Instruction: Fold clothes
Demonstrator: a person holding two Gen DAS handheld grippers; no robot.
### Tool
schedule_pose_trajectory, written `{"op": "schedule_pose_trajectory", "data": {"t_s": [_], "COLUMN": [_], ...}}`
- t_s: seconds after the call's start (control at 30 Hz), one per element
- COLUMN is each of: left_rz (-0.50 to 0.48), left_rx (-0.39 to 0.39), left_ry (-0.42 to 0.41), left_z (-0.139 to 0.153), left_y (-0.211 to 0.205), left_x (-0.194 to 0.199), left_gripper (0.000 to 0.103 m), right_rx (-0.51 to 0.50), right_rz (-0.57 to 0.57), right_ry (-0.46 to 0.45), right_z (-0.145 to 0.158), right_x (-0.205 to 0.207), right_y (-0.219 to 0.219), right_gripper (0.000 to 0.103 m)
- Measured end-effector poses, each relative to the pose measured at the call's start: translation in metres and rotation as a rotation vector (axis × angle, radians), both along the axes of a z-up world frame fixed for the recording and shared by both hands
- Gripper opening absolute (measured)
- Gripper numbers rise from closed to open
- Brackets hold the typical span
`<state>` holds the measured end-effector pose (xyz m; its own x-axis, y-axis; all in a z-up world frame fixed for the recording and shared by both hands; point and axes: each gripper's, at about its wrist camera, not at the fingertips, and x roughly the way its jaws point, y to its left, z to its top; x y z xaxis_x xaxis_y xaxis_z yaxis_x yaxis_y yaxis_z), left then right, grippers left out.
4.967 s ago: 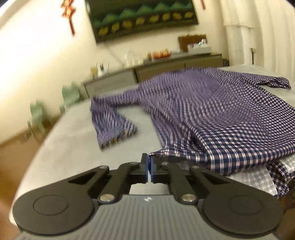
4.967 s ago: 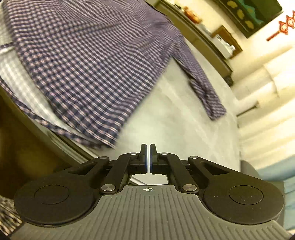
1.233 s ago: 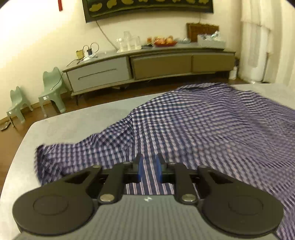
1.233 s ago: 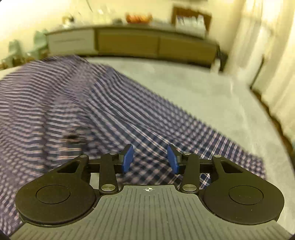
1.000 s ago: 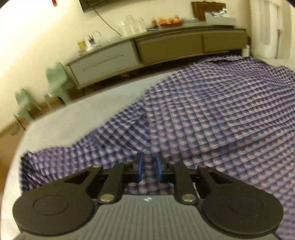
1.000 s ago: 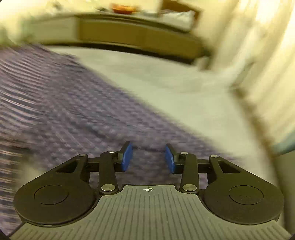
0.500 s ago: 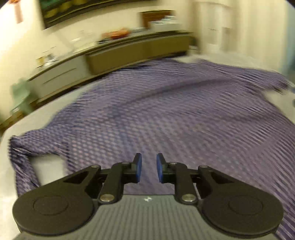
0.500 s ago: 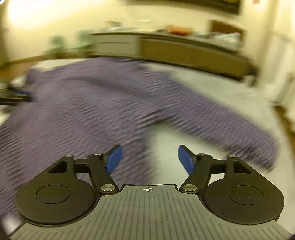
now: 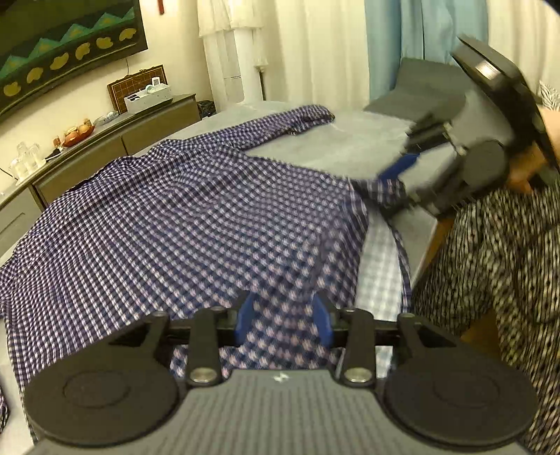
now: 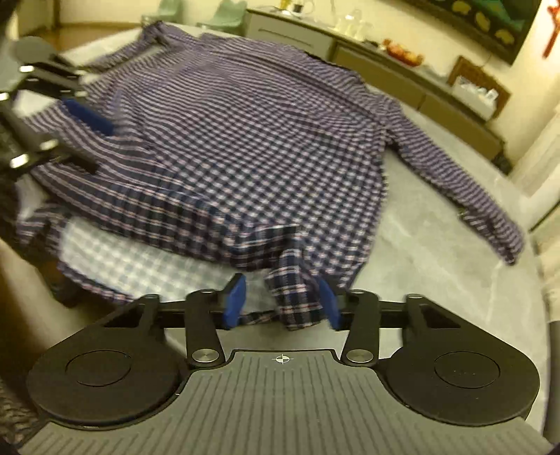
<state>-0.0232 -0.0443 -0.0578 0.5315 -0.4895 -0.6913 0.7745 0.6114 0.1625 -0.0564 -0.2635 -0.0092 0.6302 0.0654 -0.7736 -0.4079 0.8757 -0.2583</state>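
Note:
A blue and white checked shirt (image 9: 182, 217) (image 10: 245, 133) lies spread on the grey table (image 9: 350, 154) (image 10: 437, 245), sleeves out to both sides. Its near hem is turned up and shows the pale inner side (image 10: 133, 262). My left gripper (image 9: 282, 323) is open at the near hem, with cloth lying between its blue pads. My right gripper (image 10: 281, 304) is open too, and a hem corner (image 10: 297, 297) hangs between its fingers. Each gripper shows in the other's view: the right gripper (image 9: 388, 185) at the hem's right corner, the left gripper (image 10: 87, 140) at its left end.
A long sideboard (image 9: 140, 129) (image 10: 402, 70) with bowls and glasses runs along the far wall. A person's patterned clothing (image 9: 490, 262) is close on the right at the table's edge. A grey seat (image 9: 427, 84) and curtains stand beyond; small green chairs (image 10: 231, 10) are far left.
Both grippers have swung from the sleeves round to the shirt's near hem. Their jaws stand wider, with hem cloth now between the fingers of each.

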Motion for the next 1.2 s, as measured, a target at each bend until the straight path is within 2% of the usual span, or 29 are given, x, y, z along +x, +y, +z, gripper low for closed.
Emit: {"op": "schedule_pose_trajectory", "data": {"t_s": [0.03,0.07,0.1,0.17,0.2,0.23,0.33,0.37,0.4,0.47,0.5,0.57,0.63,0.7,0.73,0.77,0.8,0.83,0.87,0.93,0.97,1.03,1.07,1.13,1.2], "left_rz": [0.008,0.017,0.034,0.059,0.065,0.073,0.098,0.095,0.078,0.018,-0.012,-0.069,-0.078,-0.072,-0.067,-0.055,-0.043,-0.031,-0.020,0.003,0.010,0.032,0.052,0.073,0.086], "left_rx": [0.013,0.022,0.028,0.016,-0.018,-0.046,-0.083,-0.088,-0.085,-0.062,-0.046,-0.012,0.033,0.065,0.077,0.073,0.070,0.067,0.063,0.047,-0.022,-0.217,-0.282,-0.270,-0.249], "left_ry": [-0.007,-0.014,-0.027,-0.032,-0.018,-0.014,-0.036,-0.045,-0.061,-0.093,-0.104,-0.124,-0.140,-0.143,-0.144,-0.142,-0.140,-0.137,-0.135,-0.127,-0.107,-0.038,-0.015,-0.019,-0.026], "left_z": [-0.006,-0.009,-0.011,-0.007,-0.003,0.002,0.008,0.008,0.008,0.006,0.002,-0.006,-0.015,-0.024,-0.028,-0.027,-0.026,-0.025,-0.024,-0.020,-0.009,0.015,0.021,0.019,0.016], "left_y": [0.001,0.003,0.007,0.016,0.024,0.030,0.041,0.042,0.043,0.040,0.037,0.031,0.025,0.021,0.021,0.023,0.025,0.028,0.030,0.036,0.044,0.072,0.081,0.083,0.083], "left_x": [-0.003,-0.004,-0.004,-0.008,-0.008,-0.010,-0.011,-0.012,-0.017,-0.033,-0.039,-0.051,-0.050,-0.046,-0.044,-0.042,-0.039,-0.036,-0.033,-0.029,-0.030,-0.024,-0.021,-0.015,-0.011], "left_gripper": [0.039,0.039,0.038,0.028,0.028,0.028,0.028,0.028,0.029,0.033,0.034,0.035,0.035,0.034,0.028,0.016,0.010,0.001,0.001,0.001,0.001,0.001,0.001,0.001,0.002], "right_rx": [-0.028,-0.056,-0.065,-0.069,-0.062,-0.055,-0.155,-0.192,-0.230,-0.177,-0.154,-0.143,-0.227,-0.332,-0.366,-0.401,-0.410,-0.373,-0.336,-0.261,-0.244,-0.210,-0.193,-0.159,-0.125], "right_rz": [-0.009,-0.018,-0.018,-0.008,0.002,0.011,-0.015,-0.030,-0.045,0.006,0.052,0.137,0.183,0.198,0.196,0.194,0.188,0.177,0.165,0.143,0.136,0.123,0.116,0.102,0.089], "right_ry": [-0.005,-0.009,0.007,0.038,0.052,0.066,0.074,0.064,0.054,-0.002,-0.031,-0.077,-0.089,-0.094,-0.093,-0.091,-0.087,-0.066,-0.044,-0.001,0.000,0.002,0.003,0.005,0.007], "right_z": [-0.002,-0.003,0.000,0.009,0.015,0.021,0.022,0.021,0.021,0.029,0.029,0.025,0.008,-0.010,-0.016,-0.021,-0.023,-0.017,-0.012,-0.002,0.001,0.007,0.009,0.015,0.021], "right_x": [0.001,0.001,-0.002,-0.014,-0.022,-0.030,-0.041,-0.044,-0.046,-0.056,-0.059,-0.061,-0.053,-0.042,-0.035,-0.029,-0.024,-0.021,-0.018,-0.012,-0.013,-0.016,-0.017,-0.020,-0.023], "right_y": [0.000,0.000,-0.002,-0.007,-0.011,-0.015,-0.023,-0.025,-0.027,-0.021,-0.013,0.004,0.020,0.029,0.029,0.030,0.030,0.025,0.021,0.012,0.007,-0.003,-0.008,-0.018,-0.028], "right_gripper": [0.025,0.009,0.004,0.003,0.002,0.002,0.003,0.008,0.018,0.027,0.039,0.045,0.044,0.036,0.033,0.030,0.022,0.011,0.001,0.001,0.000,0.000,0.000,0.000,0.011]}}
